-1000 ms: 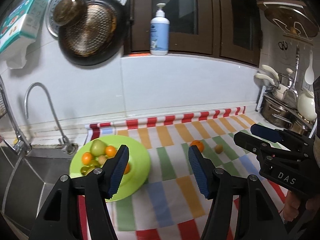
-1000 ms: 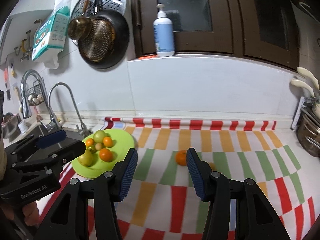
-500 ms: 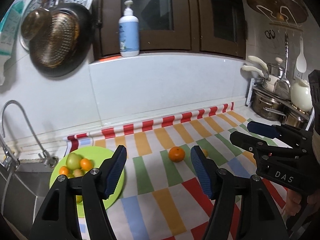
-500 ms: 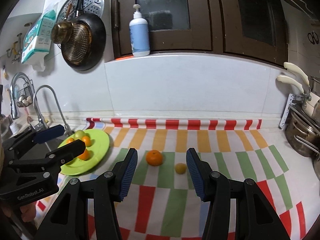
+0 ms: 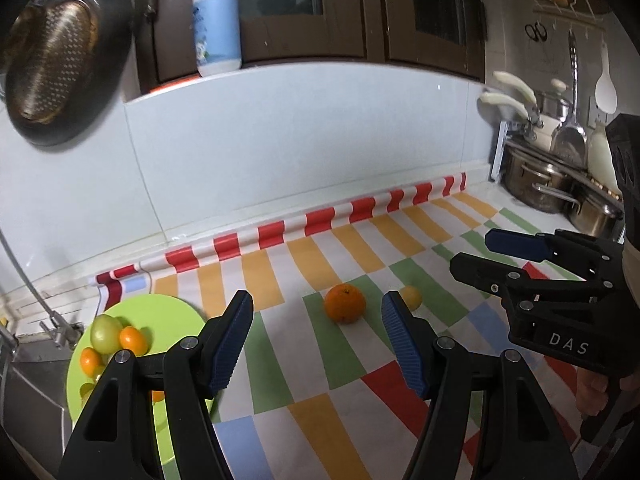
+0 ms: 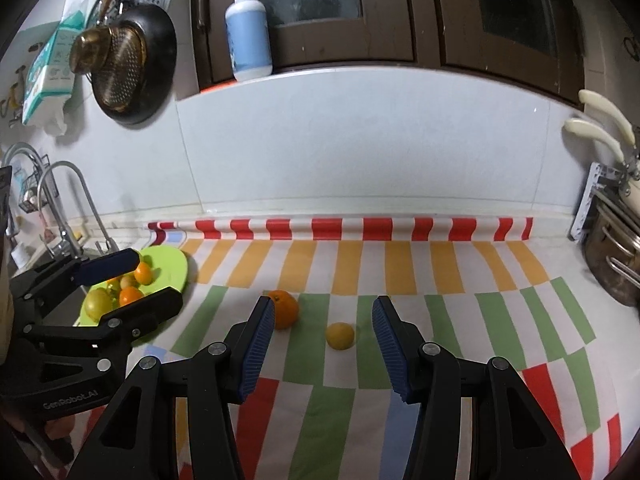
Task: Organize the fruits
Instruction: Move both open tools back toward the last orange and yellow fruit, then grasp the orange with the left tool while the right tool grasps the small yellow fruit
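Observation:
An orange (image 5: pixel 344 303) (image 6: pixel 285 307) and a small yellow fruit (image 5: pixel 412 297) (image 6: pixel 339 335) lie apart on the striped cloth. A lime-green plate (image 5: pixel 160 316) (image 6: pixel 172 265) at the left holds several oranges and green fruits. My left gripper (image 5: pixel 318 340) is open and empty, with the orange just beyond its fingertips. My right gripper (image 6: pixel 323 342) is open and empty, with the yellow fruit between and just beyond its fingers. The right gripper also shows in the left wrist view (image 5: pixel 480 256), and the left gripper in the right wrist view (image 6: pixel 148 280), above the plate's near side.
A sink and tap (image 6: pixel 72 208) lie left of the plate. Steel pots (image 5: pixel 540 184) stand at the right end of the counter. A pan (image 6: pixel 132 68) hangs on the wall. A pump bottle (image 6: pixel 248 36) stands on the ledge above the white backsplash.
Both grippers have swung right, away from the plate, and come closer to the two loose fruits. Both stay open and empty.

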A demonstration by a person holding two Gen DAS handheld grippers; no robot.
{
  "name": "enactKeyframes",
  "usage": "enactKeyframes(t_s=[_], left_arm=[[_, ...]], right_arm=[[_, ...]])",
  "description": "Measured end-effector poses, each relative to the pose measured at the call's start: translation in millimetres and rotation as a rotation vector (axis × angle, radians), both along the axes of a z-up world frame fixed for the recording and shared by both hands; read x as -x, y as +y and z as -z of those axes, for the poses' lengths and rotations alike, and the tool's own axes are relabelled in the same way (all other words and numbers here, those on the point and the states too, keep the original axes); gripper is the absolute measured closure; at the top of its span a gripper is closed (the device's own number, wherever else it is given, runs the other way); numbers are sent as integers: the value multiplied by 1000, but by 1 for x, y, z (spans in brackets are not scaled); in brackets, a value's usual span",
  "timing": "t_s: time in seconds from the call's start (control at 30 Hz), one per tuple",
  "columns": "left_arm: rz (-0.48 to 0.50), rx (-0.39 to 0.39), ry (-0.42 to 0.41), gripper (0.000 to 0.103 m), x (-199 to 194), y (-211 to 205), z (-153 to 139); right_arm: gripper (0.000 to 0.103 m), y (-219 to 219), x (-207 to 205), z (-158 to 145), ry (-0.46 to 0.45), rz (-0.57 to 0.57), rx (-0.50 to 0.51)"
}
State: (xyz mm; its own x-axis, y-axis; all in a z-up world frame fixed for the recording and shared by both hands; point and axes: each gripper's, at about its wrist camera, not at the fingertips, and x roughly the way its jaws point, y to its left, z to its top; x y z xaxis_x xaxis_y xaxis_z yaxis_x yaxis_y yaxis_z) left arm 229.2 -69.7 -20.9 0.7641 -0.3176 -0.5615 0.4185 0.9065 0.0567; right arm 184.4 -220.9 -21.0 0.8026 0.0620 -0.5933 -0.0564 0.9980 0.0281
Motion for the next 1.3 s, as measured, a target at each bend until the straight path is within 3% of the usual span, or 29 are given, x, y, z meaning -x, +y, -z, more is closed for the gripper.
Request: enactKeyframes(t_s=[0.73, 1.07, 1.3], left_arm=[[122, -53, 199, 37, -76, -35, 71], [130, -68, 239, 40, -97, -47, 84], [149, -50, 270, 60, -101, -56, 89]], right_arm=[[55, -12, -60, 78, 199, -20, -10], [62, -22, -71, 85, 216, -23, -31], [73, -19, -73, 85, 219, -53, -36]])
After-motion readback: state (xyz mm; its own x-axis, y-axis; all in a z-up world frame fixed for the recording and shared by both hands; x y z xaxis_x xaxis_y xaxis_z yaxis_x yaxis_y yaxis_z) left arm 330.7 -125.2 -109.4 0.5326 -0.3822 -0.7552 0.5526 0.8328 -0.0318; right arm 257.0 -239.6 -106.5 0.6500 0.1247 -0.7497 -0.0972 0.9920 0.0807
